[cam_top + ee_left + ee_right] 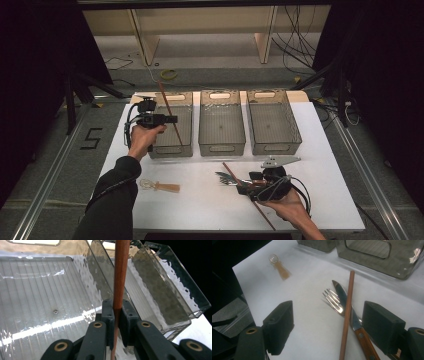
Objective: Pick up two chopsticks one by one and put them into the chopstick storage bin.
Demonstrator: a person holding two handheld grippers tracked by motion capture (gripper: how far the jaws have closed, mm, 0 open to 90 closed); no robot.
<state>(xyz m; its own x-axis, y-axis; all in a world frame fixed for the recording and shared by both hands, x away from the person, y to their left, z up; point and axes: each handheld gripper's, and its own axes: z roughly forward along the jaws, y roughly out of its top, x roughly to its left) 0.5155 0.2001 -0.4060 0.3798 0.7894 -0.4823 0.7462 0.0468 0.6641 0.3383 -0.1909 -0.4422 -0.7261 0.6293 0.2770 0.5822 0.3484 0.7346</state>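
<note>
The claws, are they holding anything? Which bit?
The left claw is shut on a brown stick, gripping near its lower end over the left bin. The right claw is open, holding nothing.

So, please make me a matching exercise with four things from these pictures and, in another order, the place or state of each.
Things:
1. chopstick in the left gripper
2. second chopstick
3. small spoon
4. right gripper

Places or states:
a. lies alone on the white table, near its left side
b. open above the cutlery
c. clamped between jaws over the left bin
d. lies across the fork and knife

Pairs: 1-c, 2-d, 3-a, 4-b
</note>
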